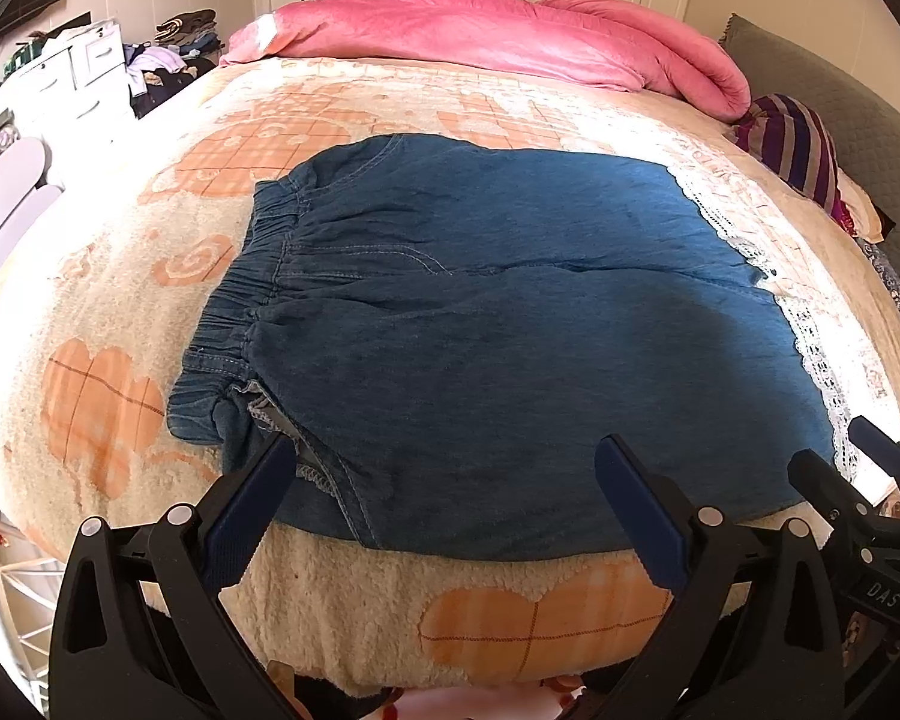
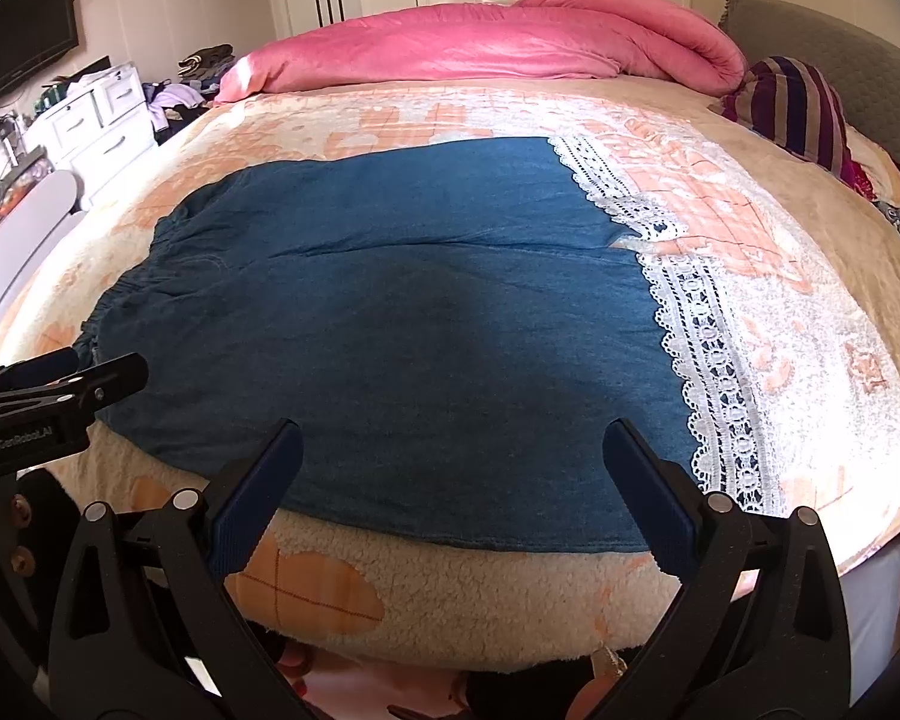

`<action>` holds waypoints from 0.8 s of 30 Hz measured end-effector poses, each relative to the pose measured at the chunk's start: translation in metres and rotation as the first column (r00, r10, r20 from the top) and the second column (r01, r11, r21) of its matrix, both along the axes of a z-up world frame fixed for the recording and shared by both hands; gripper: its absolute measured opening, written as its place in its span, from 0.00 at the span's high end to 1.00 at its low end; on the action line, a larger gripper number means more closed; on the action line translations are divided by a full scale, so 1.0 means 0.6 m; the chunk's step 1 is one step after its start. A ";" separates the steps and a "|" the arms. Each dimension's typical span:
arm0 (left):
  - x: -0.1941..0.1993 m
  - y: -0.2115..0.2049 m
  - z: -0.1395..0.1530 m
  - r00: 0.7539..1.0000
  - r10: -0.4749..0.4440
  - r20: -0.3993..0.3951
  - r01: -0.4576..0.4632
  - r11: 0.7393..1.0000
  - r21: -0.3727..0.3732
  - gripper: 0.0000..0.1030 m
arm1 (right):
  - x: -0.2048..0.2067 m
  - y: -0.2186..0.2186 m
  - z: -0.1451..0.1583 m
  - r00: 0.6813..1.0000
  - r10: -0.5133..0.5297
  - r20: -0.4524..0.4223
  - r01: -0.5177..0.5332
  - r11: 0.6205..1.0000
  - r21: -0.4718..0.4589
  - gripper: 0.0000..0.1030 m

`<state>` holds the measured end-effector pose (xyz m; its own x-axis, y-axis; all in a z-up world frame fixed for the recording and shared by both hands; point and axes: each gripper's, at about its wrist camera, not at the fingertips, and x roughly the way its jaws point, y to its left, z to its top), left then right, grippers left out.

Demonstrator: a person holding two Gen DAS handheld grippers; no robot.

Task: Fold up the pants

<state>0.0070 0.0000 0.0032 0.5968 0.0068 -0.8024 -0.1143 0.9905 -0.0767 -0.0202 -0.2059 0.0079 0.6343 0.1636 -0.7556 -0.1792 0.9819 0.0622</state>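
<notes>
Pants [image 1: 480, 324]: blue denim, spread flat on bed [image 1: 354, 612] near front edge. Long axis running left to right across bed, parallel to front edge. Elastic waistband [image 1: 240, 300] at left end, gathered and slightly rumpled; leg hems at right end, trimmed with white lace [image 2: 708, 360]. Legs side by side, divided by a seam line along the middle.

Bed: covered with cream fleece blanket printed with orange checked shapes. Pink quilt [image 1: 498, 36] rolled along far edge. Striped pillow [image 1: 798, 150] at far right, beside grey headboard [image 1: 858, 120].

White drawer unit [image 1: 84, 72] at far left, beside a pile of clothes. White wardrobe doors along back wall.

Left claw [image 1: 444, 468]: released, fingers wide apart, poised over near edge of pants toward waistband end. Left finger tip close to waistband corner; contact not determinable. Nothing grasped.

Right claw [image 2: 450, 450]: released, fingers wide apart, poised over near edge of pants toward hem end, right finger close to lace trim. Nothing grasped.

Both claws side by side at front edge of bed, each visible at margin of the other's view.
</notes>
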 end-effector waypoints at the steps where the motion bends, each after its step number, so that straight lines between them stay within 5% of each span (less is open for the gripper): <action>1: 0.000 0.001 -0.001 1.000 0.000 -0.002 0.000 1.000 0.000 0.04 | 0.000 0.000 0.000 1.000 -0.001 -0.001 0.001 1.000 -0.001 0.08; 12: 0.027 0.011 0.000 1.000 0.013 -0.012 -0.013 1.000 -0.003 0.04 | 0.025 0.015 -0.001 0.999 0.032 0.004 -0.032 0.999 -0.008 0.08; 24: 0.096 0.068 0.004 0.997 0.077 0.001 -0.077 0.997 -0.003 0.04 | 0.124 0.057 0.012 0.994 0.111 0.015 -0.110 0.994 -0.018 0.08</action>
